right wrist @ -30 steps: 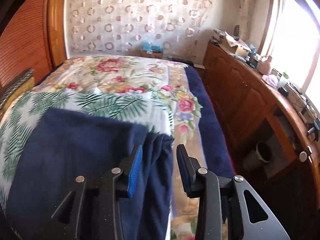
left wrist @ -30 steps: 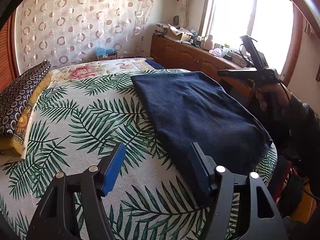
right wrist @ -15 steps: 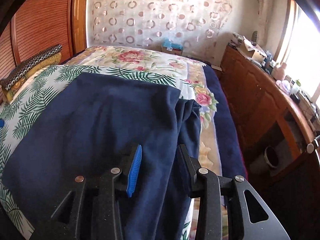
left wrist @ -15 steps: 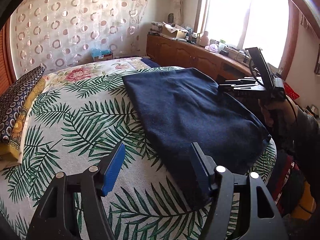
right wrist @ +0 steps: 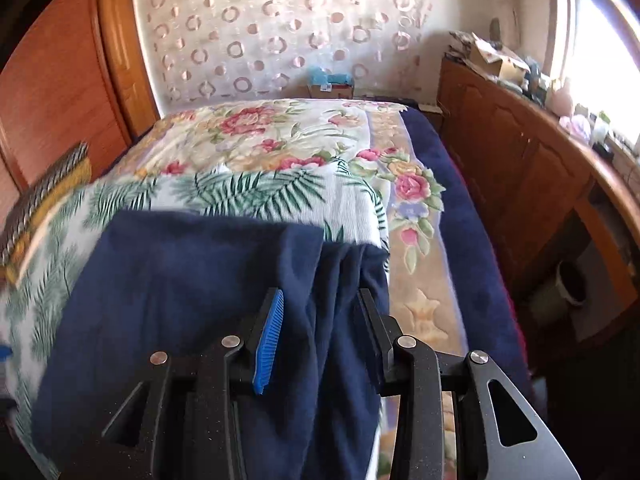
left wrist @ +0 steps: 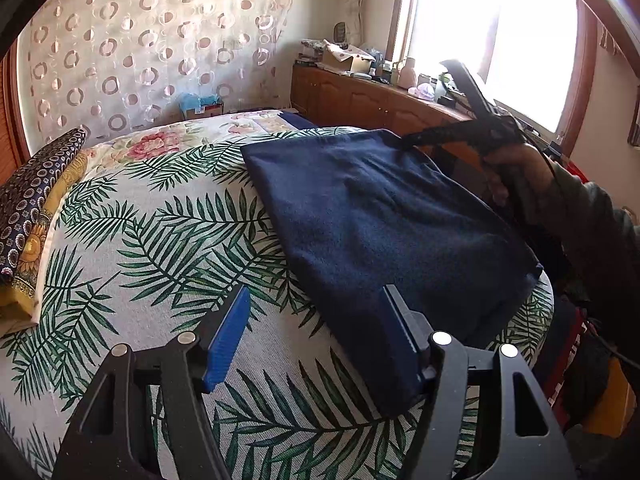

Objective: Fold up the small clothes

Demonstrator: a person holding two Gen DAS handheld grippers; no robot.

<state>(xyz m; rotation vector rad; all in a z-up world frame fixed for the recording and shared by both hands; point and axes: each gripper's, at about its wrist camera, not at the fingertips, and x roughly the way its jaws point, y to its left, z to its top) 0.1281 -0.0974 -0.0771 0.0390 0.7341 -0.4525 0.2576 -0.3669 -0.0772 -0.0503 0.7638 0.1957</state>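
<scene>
A folded navy cloth [left wrist: 384,220] lies on the bed [left wrist: 160,240], toward its right edge. The left tool [left wrist: 316,344] hangs apart above the cloth's near edge; the right tool [right wrist: 320,332] straddles the cloth's bunched far corner, its grip unclear.

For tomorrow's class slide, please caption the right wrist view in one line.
Right gripper, fingers apart around a hanging fold of dark navy fleece garment on the palm-leaf bedspread.

Left tongs [left wrist: 314,338] and right tongs [right wrist: 320,336]: matte black speckled frames with triangular cut-outs, round silver pivot screws, and ribbed blue finger pads [left wrist: 226,344]. The person's hand [left wrist: 516,172] emerges from a dark grey-green sleeve [left wrist: 596,232].
</scene>
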